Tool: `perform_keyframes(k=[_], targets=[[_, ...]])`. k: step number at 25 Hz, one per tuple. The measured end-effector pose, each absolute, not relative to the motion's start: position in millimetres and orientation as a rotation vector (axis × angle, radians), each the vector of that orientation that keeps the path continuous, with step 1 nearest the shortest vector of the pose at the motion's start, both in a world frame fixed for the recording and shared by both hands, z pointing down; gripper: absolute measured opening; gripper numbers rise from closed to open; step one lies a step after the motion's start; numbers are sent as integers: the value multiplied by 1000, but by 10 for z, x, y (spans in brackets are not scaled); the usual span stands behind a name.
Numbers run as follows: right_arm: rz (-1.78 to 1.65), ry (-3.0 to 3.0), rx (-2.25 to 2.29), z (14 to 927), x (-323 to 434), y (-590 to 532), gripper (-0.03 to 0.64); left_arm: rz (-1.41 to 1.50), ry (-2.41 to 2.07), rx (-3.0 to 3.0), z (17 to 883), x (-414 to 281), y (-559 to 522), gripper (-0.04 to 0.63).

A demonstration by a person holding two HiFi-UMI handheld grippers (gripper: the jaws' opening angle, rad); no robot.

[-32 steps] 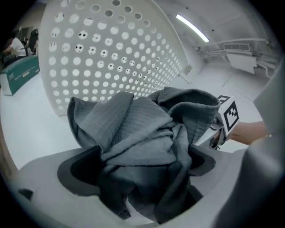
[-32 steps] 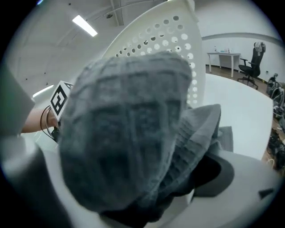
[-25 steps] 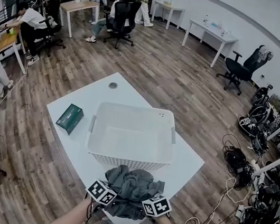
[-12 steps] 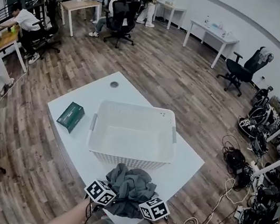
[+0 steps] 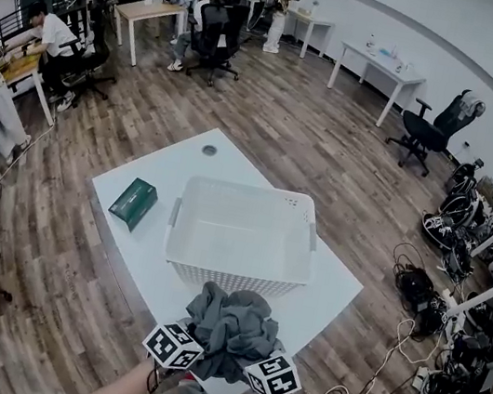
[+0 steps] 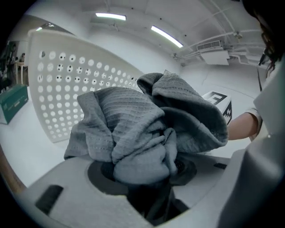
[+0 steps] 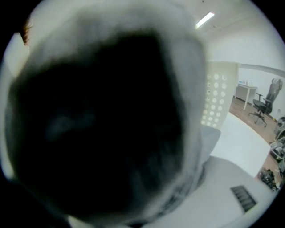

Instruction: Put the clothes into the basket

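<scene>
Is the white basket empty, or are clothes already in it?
Empty. The head view shows the basket's bare white bottom; the grey garment is bunched up outside it, in front of its near wall.

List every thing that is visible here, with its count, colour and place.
basket: one, white, perforated, middle of table
garment: one, grey, bunched, in front of the basket's near wall
box: one, green, left part of table
table: one, white, centre of room
office chairs: several, black, around the room
left gripper: jaws just closing, shut on garment
right gripper: jaws just closing, garment between them, covering its camera
</scene>
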State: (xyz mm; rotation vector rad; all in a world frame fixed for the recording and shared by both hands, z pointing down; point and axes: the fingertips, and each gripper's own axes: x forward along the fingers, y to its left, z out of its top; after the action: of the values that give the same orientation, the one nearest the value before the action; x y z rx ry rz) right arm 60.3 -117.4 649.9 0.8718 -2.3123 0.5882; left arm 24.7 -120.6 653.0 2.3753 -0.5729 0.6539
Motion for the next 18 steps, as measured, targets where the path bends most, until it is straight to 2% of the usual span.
perform_keyframes(k=[18], targets=[[63, -2445, 1052, 4604, 494, -1398, 282, 503, -855, 2740, 4659, 137, -1437, 216]])
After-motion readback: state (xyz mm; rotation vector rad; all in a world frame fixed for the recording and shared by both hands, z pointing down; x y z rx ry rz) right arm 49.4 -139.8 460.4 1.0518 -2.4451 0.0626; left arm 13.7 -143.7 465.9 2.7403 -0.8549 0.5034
